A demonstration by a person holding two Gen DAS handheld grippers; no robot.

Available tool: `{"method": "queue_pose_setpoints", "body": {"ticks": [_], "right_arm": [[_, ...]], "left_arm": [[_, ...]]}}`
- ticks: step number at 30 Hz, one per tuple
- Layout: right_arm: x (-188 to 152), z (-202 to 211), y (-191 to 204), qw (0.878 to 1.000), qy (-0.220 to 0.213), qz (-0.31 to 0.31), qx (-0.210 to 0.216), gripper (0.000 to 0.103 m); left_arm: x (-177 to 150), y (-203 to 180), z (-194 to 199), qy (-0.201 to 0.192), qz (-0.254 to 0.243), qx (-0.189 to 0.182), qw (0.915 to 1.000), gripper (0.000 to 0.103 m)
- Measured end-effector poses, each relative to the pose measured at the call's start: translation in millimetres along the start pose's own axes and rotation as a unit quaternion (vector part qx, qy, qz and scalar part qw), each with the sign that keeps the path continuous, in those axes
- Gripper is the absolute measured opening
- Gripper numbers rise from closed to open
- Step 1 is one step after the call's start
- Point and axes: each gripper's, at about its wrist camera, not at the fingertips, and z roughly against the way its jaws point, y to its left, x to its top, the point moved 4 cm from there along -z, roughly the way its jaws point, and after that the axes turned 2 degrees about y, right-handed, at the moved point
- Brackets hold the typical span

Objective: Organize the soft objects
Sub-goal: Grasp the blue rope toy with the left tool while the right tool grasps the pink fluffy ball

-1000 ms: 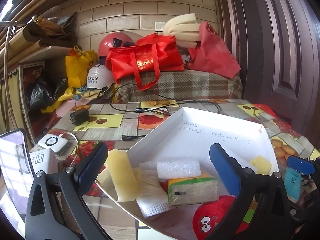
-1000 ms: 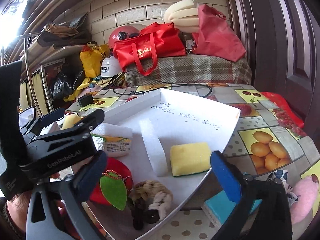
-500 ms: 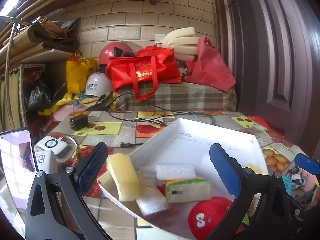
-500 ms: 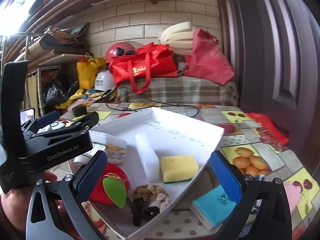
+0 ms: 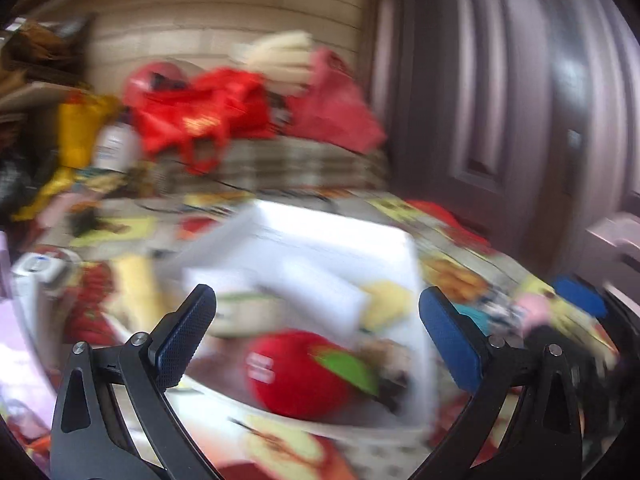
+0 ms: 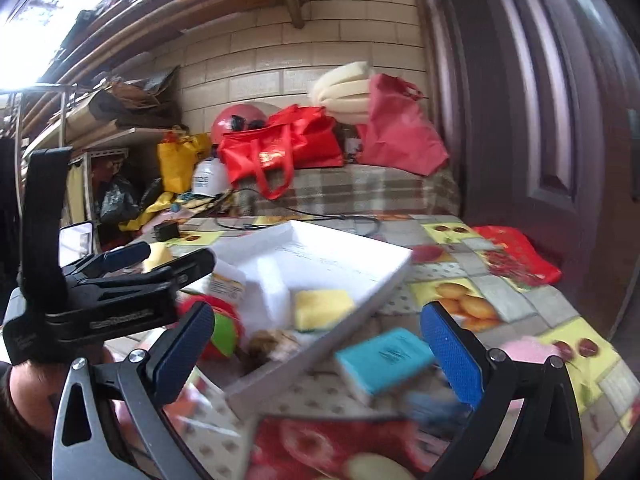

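A white tray point(image 6: 394, 270) lies on the fruit-print table and holds a yellow sponge point(image 6: 323, 307), a white foam block point(image 6: 274, 294), a red plush ball point(image 5: 298, 372) with a green leaf, a tissue pack point(image 6: 228, 286) and a knotted rope toy point(image 6: 274, 346). My right gripper point(image 6: 316, 350) stands open over the tray's near corner, nothing between its fingers. A teal sponge point(image 6: 384, 360) lies on the table just in front of it. My left gripper point(image 5: 318, 334) is open too, above the tray's near end; the left wrist view is blurred. The left gripper's body point(image 6: 120, 300) shows at the left of the right wrist view.
A pink soft thing point(image 6: 528, 350) lies at the right on the table. Behind the tray run a black cable point(image 6: 320, 216) and a charger point(image 6: 166, 232). Red bags point(image 6: 280, 148), helmets and a checked cloth fill the back. A dark door point(image 6: 560, 100) stands at the right.
Both grippers have drawn back and swung; the left wrist view has turned right and blurred. The teal sponge now sits between the right fingers' line of sight. Both stay open.
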Motion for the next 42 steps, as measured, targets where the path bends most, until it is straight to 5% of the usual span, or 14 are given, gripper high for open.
{"method": "queue_pose_setpoints", "body": {"ticks": [6, 11, 22, 26, 29, 33, 37, 42], "right_arm": [[-7.5, 16.4, -111.6, 0.992, 0.026, -0.105, -0.069, 0.103], [-22.2, 2.6, -179.3, 0.980, 0.106, -0.162, -0.039, 0.103], [-33.8, -38.5, -146.2, 0.975, 0.213, -0.055, 0.017, 0.098], [-42.7, -57.1, -143.1, 0.966, 0.256, -0.039, 0.027, 0.078], [-43.3, -57.6, -144.3, 0.966, 0.256, -0.036, 0.027, 0.066], [-39.6, -49.1, -151.2, 0.971, 0.235, -0.052, 0.017, 0.064], [-37.0, -43.6, -162.1, 0.972, 0.220, -0.082, 0.008, 0.064], [-27.6, -23.1, -174.1, 0.980, 0.165, -0.109, -0.024, 0.064]], "left_arm": [[-18.9, -61.3, -8.7, 0.086, -0.038, -0.121, 0.9881, 0.102], [-35.7, -113.3, -19.0, 0.152, -0.094, -0.171, 0.9690, 0.102], [-49.3, -182.5, -64.7, 0.234, -0.133, -0.172, 0.9476, 0.095], [-53.1, -191.6, -69.0, 0.234, -0.153, -0.160, 0.9467, 0.087], [-55.4, -196.2, -79.8, 0.249, -0.149, -0.154, 0.9444, 0.063], [-56.7, -199.7, -85.7, 0.252, -0.154, -0.148, 0.9440, 0.037], [-54.6, -201.9, -83.6, 0.241, -0.159, -0.155, 0.9449, 0.031], [-41.9, -196.5, -61.8, 0.179, -0.151, -0.160, 0.9590, 0.030]]}}
